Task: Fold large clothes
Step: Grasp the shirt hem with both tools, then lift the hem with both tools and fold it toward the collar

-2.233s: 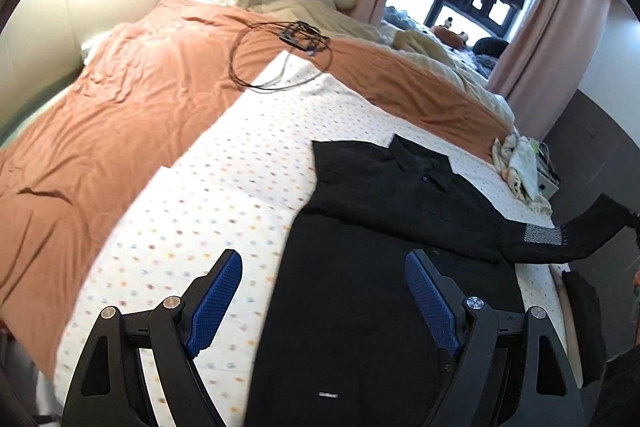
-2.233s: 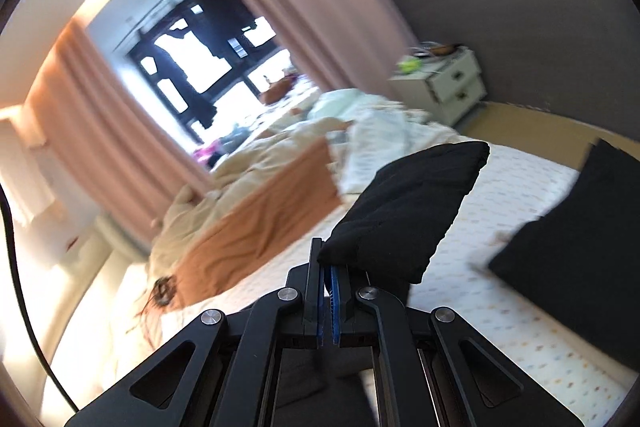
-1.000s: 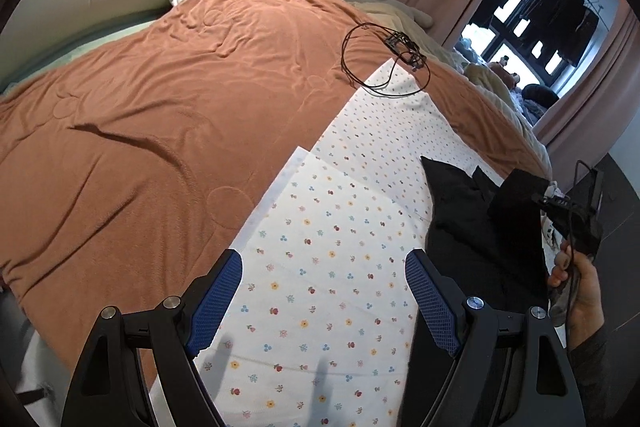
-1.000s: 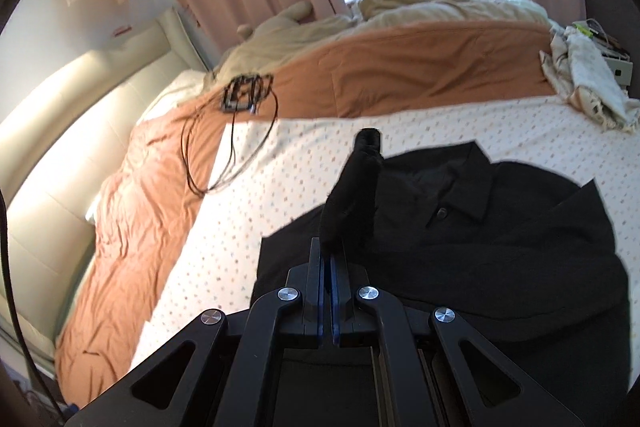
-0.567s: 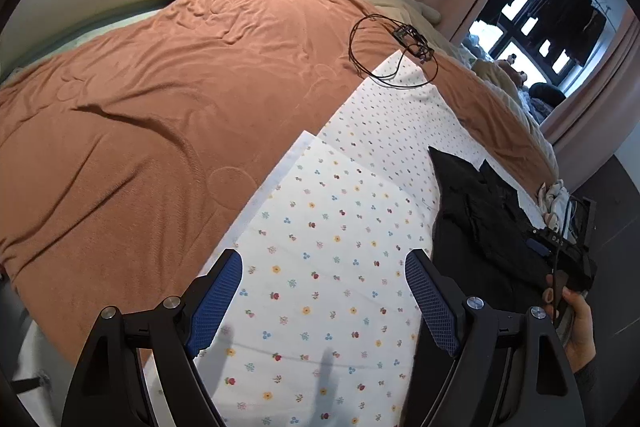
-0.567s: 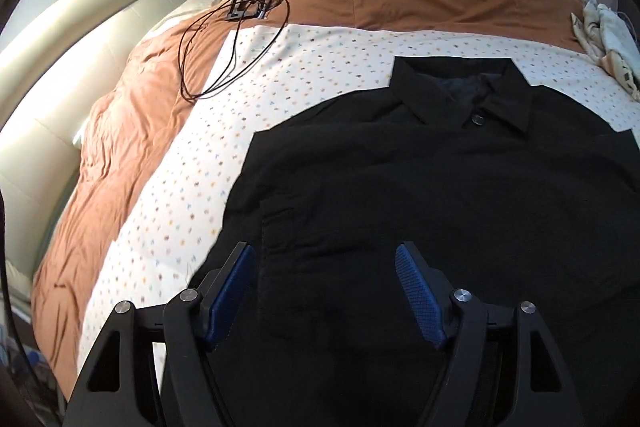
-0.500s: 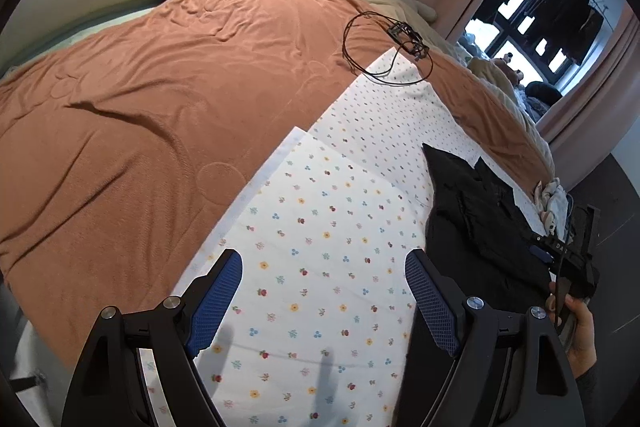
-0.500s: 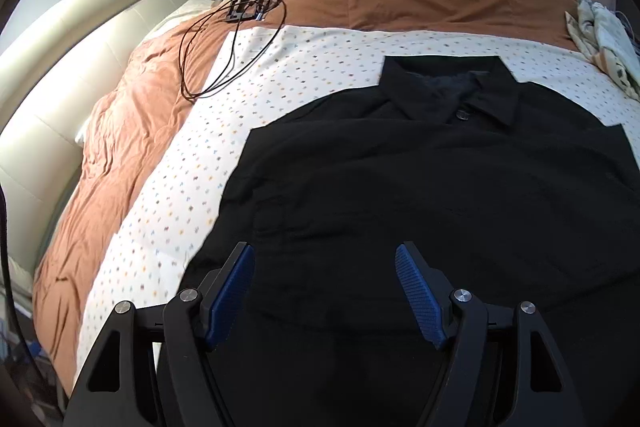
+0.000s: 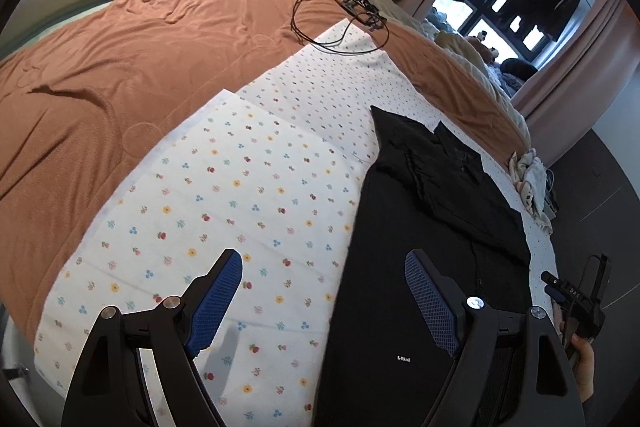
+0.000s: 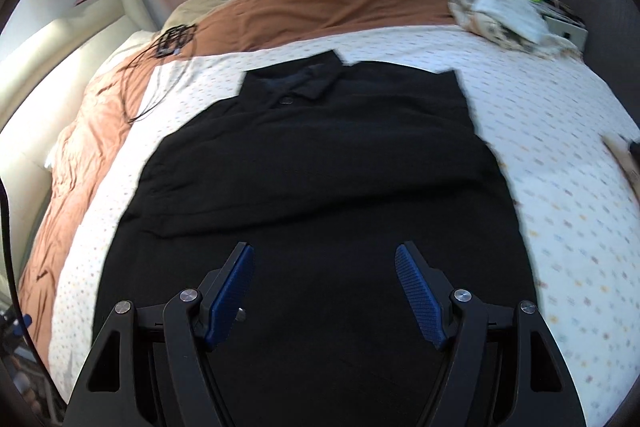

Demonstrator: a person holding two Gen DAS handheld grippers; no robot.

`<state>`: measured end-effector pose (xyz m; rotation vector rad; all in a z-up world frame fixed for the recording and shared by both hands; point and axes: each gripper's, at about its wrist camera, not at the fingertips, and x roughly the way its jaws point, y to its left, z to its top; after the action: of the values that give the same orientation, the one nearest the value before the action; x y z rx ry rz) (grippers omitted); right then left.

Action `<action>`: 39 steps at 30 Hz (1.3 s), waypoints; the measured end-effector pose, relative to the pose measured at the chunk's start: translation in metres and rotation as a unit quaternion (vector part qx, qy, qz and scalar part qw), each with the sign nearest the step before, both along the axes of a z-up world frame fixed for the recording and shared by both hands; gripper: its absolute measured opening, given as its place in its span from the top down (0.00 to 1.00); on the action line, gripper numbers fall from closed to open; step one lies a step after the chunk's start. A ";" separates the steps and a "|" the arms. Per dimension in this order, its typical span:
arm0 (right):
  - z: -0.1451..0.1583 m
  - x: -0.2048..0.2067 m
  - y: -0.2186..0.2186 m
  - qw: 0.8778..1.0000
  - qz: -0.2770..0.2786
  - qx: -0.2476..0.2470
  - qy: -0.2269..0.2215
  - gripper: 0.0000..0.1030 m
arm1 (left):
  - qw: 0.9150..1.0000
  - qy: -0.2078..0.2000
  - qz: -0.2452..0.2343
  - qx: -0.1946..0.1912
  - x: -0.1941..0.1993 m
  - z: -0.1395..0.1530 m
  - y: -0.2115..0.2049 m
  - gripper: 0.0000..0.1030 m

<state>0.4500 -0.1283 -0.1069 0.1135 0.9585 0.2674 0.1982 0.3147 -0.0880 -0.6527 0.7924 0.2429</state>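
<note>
A black collared shirt point(image 10: 320, 163) lies flat on a white flower-print sheet point(image 10: 560, 131), collar toward the far side, with a sleeve folded across its chest. My right gripper point(image 10: 324, 267) hovers open above the shirt's lower half, nothing between its blue pads. In the left wrist view the same shirt point(image 9: 432, 227) lies to the right on the flower-print sheet point(image 9: 240, 187). My left gripper point(image 9: 324, 283) is open over the shirt's left edge and the sheet, empty. The right gripper point(image 9: 576, 295) shows at the far right, held by a hand point(image 9: 582, 363).
An orange-brown blanket point(image 9: 120, 67) covers the bed left of the sheet. A black coiled cable with a small device point(image 9: 352, 15) lies at the sheet's far end. Crumpled light cloth point(image 10: 500, 11) sits at the far right bed corner. Curtains and a window stand beyond.
My right gripper let go of the black sleeve, which now lies across the shirt, and pulled back toward the hem. My left gripper drifted right, toward the shirt's edge.
</note>
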 end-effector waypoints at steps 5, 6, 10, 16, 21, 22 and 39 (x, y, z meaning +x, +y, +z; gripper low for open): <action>-0.009 -0.020 -0.053 1.000 -0.028 0.004 0.006 0.29 | 1.000 0.009 -0.005 -0.006 -0.007 -0.011 -0.023 0.18; -0.012 -0.026 -0.065 0.999 -0.032 0.007 0.007 0.29 | 1.000 0.010 -0.005 -0.004 -0.009 -0.012 -0.026 0.18; -0.023 -0.049 -0.105 0.999 -0.050 0.015 0.013 0.29 | 1.000 0.021 -0.011 -0.001 -0.017 -0.022 -0.041 0.22; -0.045 -0.089 -0.149 0.997 -0.055 0.048 0.033 0.30 | 0.999 0.030 -0.016 -0.024 -0.032 -0.041 -0.058 0.36; -0.067 -0.127 -0.168 0.993 -0.046 0.093 0.050 0.43 | 0.998 0.052 -0.031 -0.035 -0.042 -0.060 -0.068 0.45; -0.072 -0.133 -0.170 0.992 -0.044 0.102 0.055 0.44 | 0.997 0.055 -0.033 -0.036 -0.044 -0.063 -0.068 0.45; -0.116 -0.211 -0.191 0.943 -0.014 0.317 0.098 0.50 | 0.975 0.015 -0.042 -0.217 -0.098 -0.095 -0.072 0.50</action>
<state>0.2389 -0.3193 -0.2233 0.7568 1.0370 0.5412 0.1002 0.2423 -0.1832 -1.0256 0.9099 -0.0001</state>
